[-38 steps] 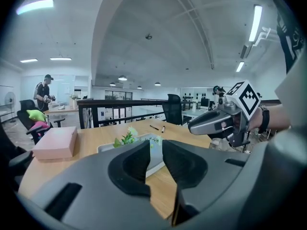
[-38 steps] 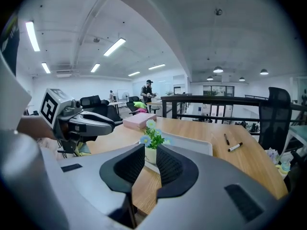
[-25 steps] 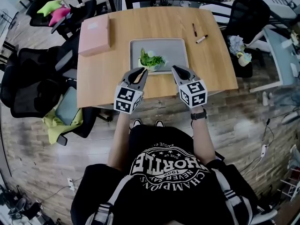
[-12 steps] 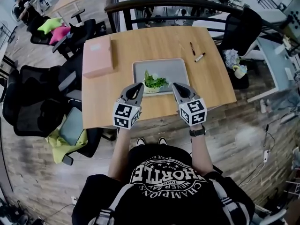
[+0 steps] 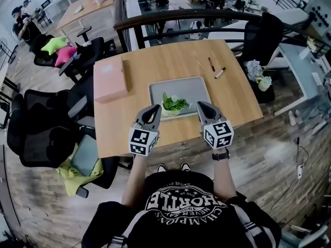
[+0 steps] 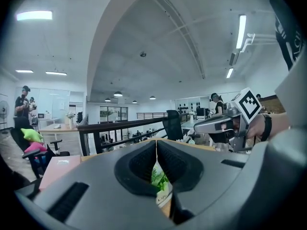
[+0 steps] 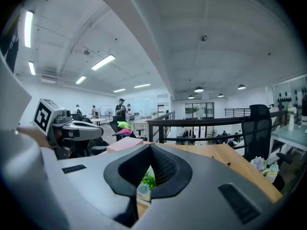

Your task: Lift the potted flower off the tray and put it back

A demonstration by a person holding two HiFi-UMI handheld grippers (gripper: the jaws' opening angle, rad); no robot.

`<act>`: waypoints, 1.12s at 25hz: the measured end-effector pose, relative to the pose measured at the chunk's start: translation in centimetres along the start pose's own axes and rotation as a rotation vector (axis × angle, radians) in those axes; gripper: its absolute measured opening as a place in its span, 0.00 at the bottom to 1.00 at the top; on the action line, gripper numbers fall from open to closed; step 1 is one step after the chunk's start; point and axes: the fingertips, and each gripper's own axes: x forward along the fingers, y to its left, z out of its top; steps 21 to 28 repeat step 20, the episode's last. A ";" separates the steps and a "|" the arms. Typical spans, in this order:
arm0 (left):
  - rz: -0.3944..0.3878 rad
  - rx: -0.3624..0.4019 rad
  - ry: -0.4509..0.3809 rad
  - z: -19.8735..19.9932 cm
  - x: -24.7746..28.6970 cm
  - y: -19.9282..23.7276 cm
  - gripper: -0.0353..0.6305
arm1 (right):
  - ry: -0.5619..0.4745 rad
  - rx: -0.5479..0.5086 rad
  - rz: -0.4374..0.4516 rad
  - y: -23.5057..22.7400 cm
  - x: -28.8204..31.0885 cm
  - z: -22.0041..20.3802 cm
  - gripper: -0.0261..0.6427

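The potted flower [image 5: 172, 105], green leaves in a small pale round pot, stands on the front-left part of the flat grey rectangular tray [image 5: 192, 87] on the smooth wooden table [image 5: 170, 61]. The left tool [image 5: 154, 109] and the right tool [image 5: 201, 105] are near it on either side, each with its jaws pressed together and holding nothing.

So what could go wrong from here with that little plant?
The left gripper and right gripper both have their jaws shut. Going in like that, they would likely bump the potted flower rather than grip it. The pot stands by the near edge of the tray, so a nudge might tip it over the rim. Its leaves spread wide, so the jaws could pinch them.
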 end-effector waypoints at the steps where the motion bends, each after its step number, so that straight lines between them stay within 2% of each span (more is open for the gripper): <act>1: -0.002 0.000 0.000 0.0 0.0 0.0 0.09 | 0.000 0.002 -0.004 0.0 -0.1 -0.1 0.07; 13: -0.080 0.008 0.066 -1.3 1.0 -1.4 0.09 | 0.035 0.014 -0.036 -0.4 -1.3 -1.5 0.07; 16: -0.145 0.019 0.129 -2.8 1.8 -2.5 0.09 | 0.041 0.028 -0.041 -1.4 -1.9 -2.1 0.07; 20: -0.220 0.059 0.264 -6.4 3.1 -2.6 0.09 | 0.040 0.044 0.015 -3.7 -1.8 -2.0 0.07; 28: -0.220 0.059 0.264 -6.4 3.1 -2.6 0.09 | 0.040 0.044 0.015 -3.7 -1.8 -2.0 0.07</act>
